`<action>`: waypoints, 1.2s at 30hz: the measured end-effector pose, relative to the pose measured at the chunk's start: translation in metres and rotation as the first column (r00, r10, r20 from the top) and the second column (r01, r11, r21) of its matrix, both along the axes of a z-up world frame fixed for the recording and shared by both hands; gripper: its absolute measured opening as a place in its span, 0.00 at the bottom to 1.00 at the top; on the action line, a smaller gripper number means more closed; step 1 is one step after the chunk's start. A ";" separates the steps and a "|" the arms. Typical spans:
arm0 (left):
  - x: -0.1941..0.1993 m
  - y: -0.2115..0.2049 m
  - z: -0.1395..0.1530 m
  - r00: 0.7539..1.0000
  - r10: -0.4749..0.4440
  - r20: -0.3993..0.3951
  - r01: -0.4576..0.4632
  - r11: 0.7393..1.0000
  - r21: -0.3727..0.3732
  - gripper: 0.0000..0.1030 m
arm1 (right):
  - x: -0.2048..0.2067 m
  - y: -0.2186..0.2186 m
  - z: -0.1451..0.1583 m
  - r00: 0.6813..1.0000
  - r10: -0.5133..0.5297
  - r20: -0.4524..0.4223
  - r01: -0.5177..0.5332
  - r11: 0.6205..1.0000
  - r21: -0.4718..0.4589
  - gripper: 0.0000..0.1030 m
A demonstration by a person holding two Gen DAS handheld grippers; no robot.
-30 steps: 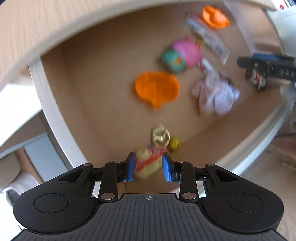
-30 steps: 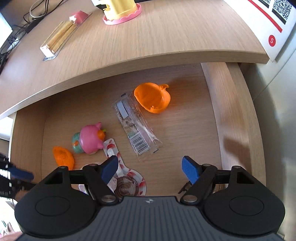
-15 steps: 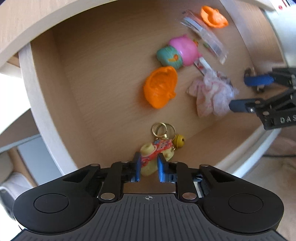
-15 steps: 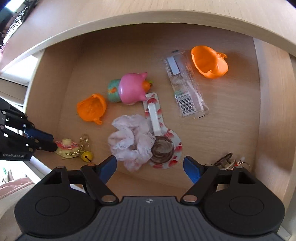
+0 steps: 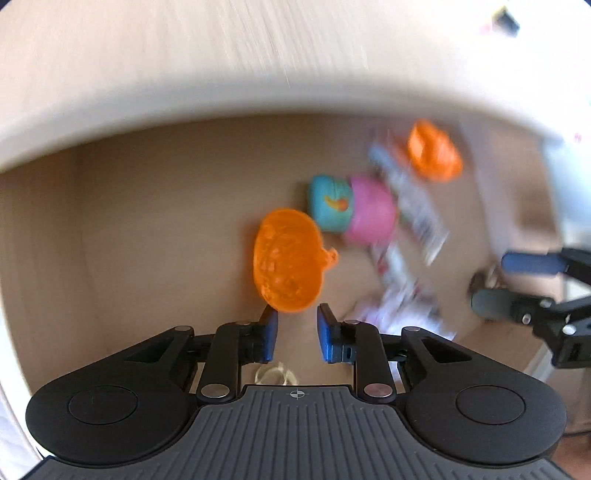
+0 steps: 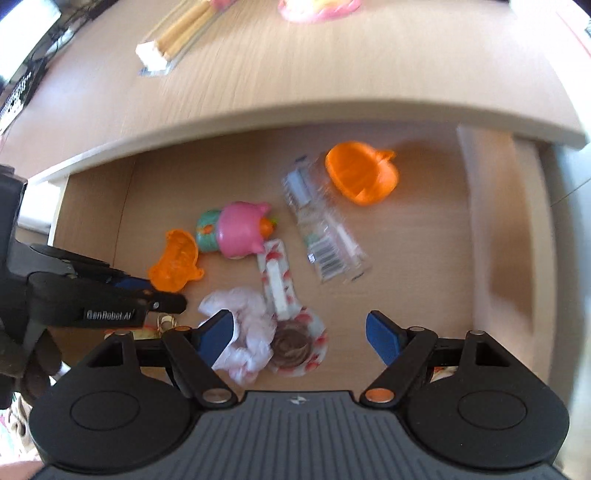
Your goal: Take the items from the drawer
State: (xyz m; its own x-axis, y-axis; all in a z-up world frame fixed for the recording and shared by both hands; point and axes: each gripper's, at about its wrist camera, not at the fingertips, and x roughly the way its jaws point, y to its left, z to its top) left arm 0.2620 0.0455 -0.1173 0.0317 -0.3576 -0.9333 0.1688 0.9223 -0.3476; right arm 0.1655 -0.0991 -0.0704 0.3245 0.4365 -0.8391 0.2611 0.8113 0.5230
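The open drawer [image 6: 406,258] holds two orange pumpkin halves [image 6: 177,260] [image 6: 362,171], a pink and teal toy [image 6: 236,229], a clear packet [image 6: 325,232], a red-patterned spoon pack [image 6: 280,280], a pale scrunchie [image 6: 247,332] and a keychain [image 6: 168,321]. My left gripper [image 5: 293,321] points down just short of the near pumpkin half [image 5: 286,264]. Its jaws are closing on a narrow gap that shows only drawer floor. The keychain's gold rings [image 5: 275,374] peek out behind the pads. My right gripper [image 6: 297,321] hangs open above the scrunchie and spoon pack, holding nothing.
The desk top [image 6: 295,74] overhangs the drawer's back and carries a long clear packet [image 6: 173,40] and a pink-rimmed item [image 6: 317,5]. The drawer's right wall [image 6: 495,221] rises close to my right gripper. A gloved hand [image 6: 22,369] holds the left gripper [image 6: 166,293].
The left gripper's jaws narrowed around the keychain toy, then the gripper swung toward the drawer's back, so only the rings show behind its pads. The right view tipped up toward the desk top.
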 end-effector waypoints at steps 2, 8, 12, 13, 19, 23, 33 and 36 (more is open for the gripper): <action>0.005 0.010 0.012 1.000 0.011 0.029 -0.011 1.000 -0.002 0.24 | 0.000 -0.011 0.005 1.000 -0.025 0.016 0.025 1.000 0.001 0.78; -0.005 0.042 0.048 0.995 0.013 0.096 -0.013 1.000 -0.004 0.25 | 0.006 -0.025 0.005 0.996 -0.085 -0.036 0.091 0.964 0.250 0.78; -0.023 0.065 0.081 0.983 0.051 0.174 -0.047 0.999 -0.025 0.25 | 0.023 0.024 0.007 0.997 0.060 -0.046 -0.033 0.892 0.452 0.78; -0.025 0.074 0.091 0.978 0.069 0.199 -0.064 0.997 -0.031 0.25 | 0.029 0.042 0.010 0.993 0.114 -0.037 -0.086 0.893 0.442 0.78; -0.053 0.105 0.129 0.931 0.203 0.303 -0.186 0.979 -0.086 0.25 | 0.073 0.113 -0.007 0.950 0.265 -0.166 -0.179 0.895 0.409 0.78; -0.061 0.121 0.136 0.911 0.274 0.309 -0.241 0.960 -0.140 0.25 | 0.091 0.154 -0.022 0.910 0.321 -0.262 -0.203 0.897 0.393 0.78; -0.070 0.123 0.127 0.908 0.293 0.300 -0.268 0.956 -0.121 0.25 | 0.103 0.197 -0.017 0.876 0.418 -0.241 -0.387 0.907 0.167 0.59; -0.068 0.116 0.124 0.923 0.253 0.289 -0.229 0.967 -0.114 0.25 | 0.093 0.170 -0.010 0.910 0.371 -0.183 -0.335 0.921 0.200 0.59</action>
